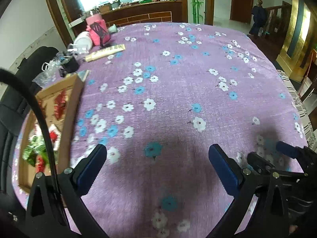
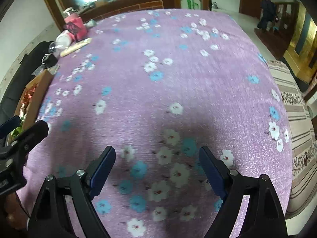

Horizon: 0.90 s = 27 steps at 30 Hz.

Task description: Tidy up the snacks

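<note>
Behind a black cable (image 1: 42,127), boxed snacks (image 1: 53,119) blur.

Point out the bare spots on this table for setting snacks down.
Free: the whole floral cloth from the snack box across to the right edge, including under both open claws. Crowded: the far-left corner, around the pink jar, tube and wrappers.

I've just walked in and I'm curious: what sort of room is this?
Probably a home dining or living room: a table under a purple floral cloth, a wooden counter crowded with kitchenware behind it, and a striped sofa alongside.
</note>
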{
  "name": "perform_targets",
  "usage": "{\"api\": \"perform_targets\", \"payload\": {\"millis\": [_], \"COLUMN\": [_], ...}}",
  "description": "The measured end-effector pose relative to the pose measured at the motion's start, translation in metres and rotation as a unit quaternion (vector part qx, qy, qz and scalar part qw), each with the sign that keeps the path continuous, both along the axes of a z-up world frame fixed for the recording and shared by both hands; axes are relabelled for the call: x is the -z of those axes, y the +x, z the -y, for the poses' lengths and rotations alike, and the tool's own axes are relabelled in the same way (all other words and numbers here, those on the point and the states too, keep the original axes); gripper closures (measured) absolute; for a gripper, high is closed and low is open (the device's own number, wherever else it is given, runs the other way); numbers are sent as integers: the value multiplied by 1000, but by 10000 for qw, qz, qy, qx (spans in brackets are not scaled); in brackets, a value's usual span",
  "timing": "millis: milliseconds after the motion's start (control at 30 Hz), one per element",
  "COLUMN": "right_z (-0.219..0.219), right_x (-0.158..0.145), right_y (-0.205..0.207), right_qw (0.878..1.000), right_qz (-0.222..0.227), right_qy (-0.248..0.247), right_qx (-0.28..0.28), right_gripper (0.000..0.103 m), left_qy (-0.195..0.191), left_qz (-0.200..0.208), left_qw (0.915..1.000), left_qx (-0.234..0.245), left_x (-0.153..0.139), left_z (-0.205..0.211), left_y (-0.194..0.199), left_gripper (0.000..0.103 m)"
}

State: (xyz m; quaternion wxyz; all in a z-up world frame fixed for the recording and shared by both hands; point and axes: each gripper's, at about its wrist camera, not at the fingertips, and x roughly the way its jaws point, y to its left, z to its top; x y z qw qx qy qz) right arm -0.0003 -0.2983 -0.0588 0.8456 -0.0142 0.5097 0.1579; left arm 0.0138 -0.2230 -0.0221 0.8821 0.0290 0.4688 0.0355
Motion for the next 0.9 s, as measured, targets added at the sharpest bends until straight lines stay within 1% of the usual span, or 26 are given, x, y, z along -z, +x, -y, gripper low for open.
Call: {"api": "perform_targets", "payload": {"millis": [67,100,133,200,267,300,333,433,533,633,733,833,900], "right_z": [2,2,3,7,9,7,7,6,5,5,4,4,12], "right_x": [4,4,5,6,8,8,9,11,13,15,16,16,16], "right_y": [-2,-4,-5,-8,-9,-8,-10,-8,-12,-16,-18,-15,-13], "right_qw": [10000,9999,9998,9997,9996,9994,9991,9983,9974,9965,9956,9948,9943], "right_qz": [27,80,81,132,191,181,195,292,373,463,558,698,748], "right_qy": [-42,-82,-109,-147,-197,-251,-297,-485,-585,-634,-652,-639,-640], "right_qx": [76,98,107,163,122,168,223,109,205,294,367,373,400], "right_gripper": [16,15,13,12,8,1,0,0,0,0,0,0,0], "left_qy": [-118,-167,-201,-250,-191,-196,-208,-182,-225,-470,-469,-464,-464], "left_qz": [-48,-76,-129,-170,-154,-193,-175,59,199,133,126,116,114], "left_qw": [9999,9998,9997,9995,9997,9996,9996,9998,9995,9988,9988,9986,9985], "left_qx": [7,65,21,37,-6,14,19,-35,-13,25,31,225,283], "left_x": [12,18,25,36,46,51,56,56,56,57,56,56,56], "left_z": [1,-7,-7,-10,-9,-10,-9,-5,-5,-12,-14,-28,-33], "left_y": [4,4,4,6,6,4,2,-1,-1,5,6,4,3], "left_gripper": [0,0,0,0,0,1,0,0,0,0,0,0,0]}}
